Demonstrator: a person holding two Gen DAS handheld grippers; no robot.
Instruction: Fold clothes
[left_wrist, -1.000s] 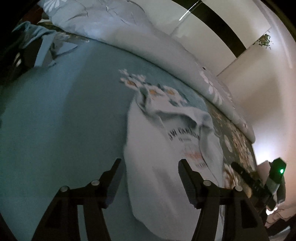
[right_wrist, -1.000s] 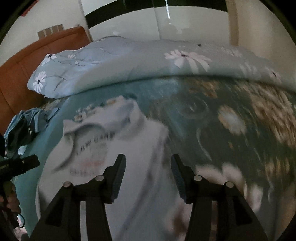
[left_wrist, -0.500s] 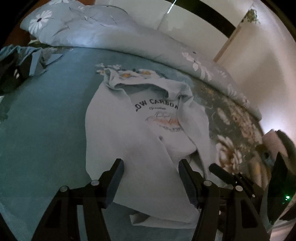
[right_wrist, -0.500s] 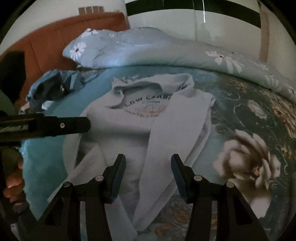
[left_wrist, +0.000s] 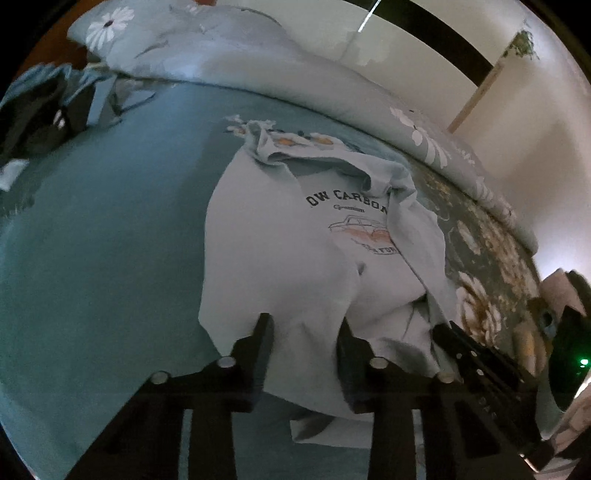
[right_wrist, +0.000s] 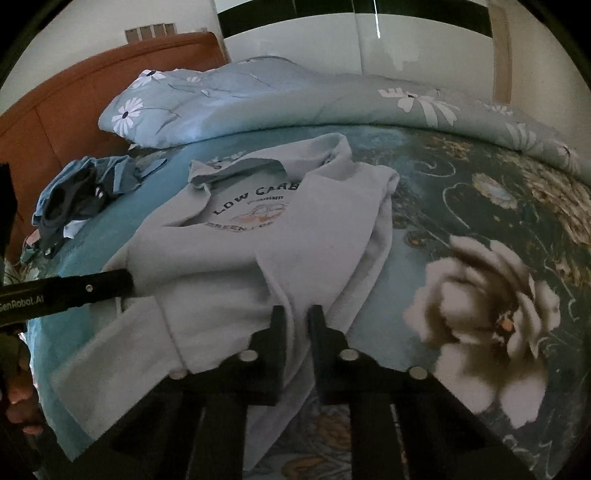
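Observation:
A pale grey sweatshirt (left_wrist: 280, 258) with "LOW CARBON" print lies crumpled on the bed, both sleeves folded over its front; it also shows in the right wrist view (right_wrist: 236, 266). My left gripper (left_wrist: 304, 332) is over the sweatshirt's lower left part, jaws partly closed with cloth between them. My right gripper (right_wrist: 296, 325) is nearly shut on the cuff end of the right sleeve (right_wrist: 332, 266). The right gripper's fingers (left_wrist: 476, 354) show at the right of the left wrist view; the left gripper's finger (right_wrist: 70, 291) shows at the left of the right wrist view.
The bed has a teal floral sheet (left_wrist: 92, 240). A rolled flowered duvet (right_wrist: 295, 99) lies along the far side. A heap of dark blue clothes (right_wrist: 77, 192) sits at the left near the wooden headboard (right_wrist: 66, 96).
Both grippers have come down onto the sweatshirt's lower part and narrowed their jaws. The right one closed on the sleeve end; the left one closed partway over the cloth.

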